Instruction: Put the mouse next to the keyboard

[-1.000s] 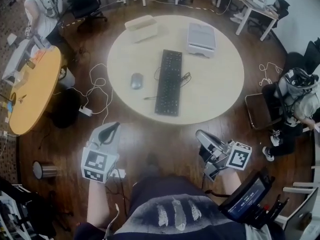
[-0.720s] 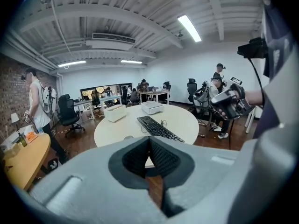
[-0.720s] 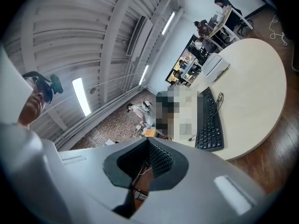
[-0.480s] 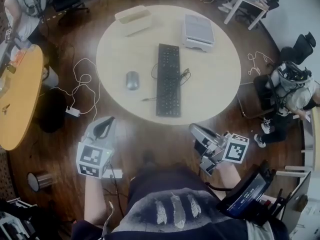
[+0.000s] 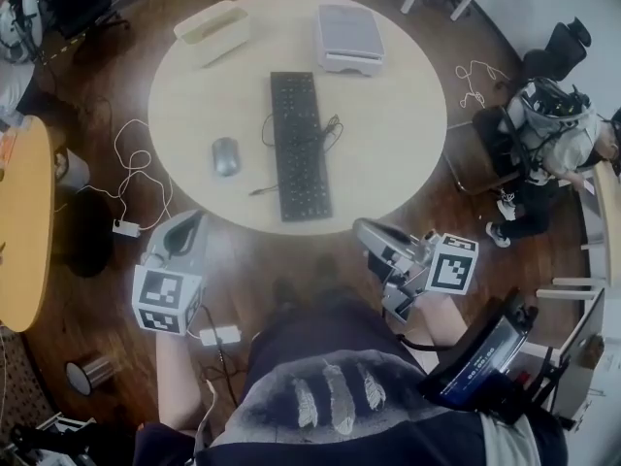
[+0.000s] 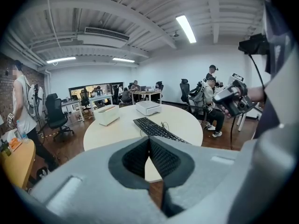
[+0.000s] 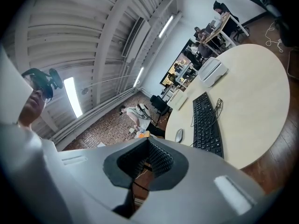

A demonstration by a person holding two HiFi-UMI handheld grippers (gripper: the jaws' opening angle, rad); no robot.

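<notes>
Mouse [image 5: 225, 156] on table [image 5: 398, 115] left of keyboard [image 5: 299, 144], well ahead of left claw [image 5: 187, 225] and right claw [image 5: 366, 232], both closed, empty.

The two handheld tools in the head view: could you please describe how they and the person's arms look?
The left tool and right tool are pale grey moulded shells, each carrying a white cube with black square markers. The gripper views show dark ribbed lining around each tool's jaws. The person wears a dark top with pale feather-like prints; the forearms are uncovered.
</notes>
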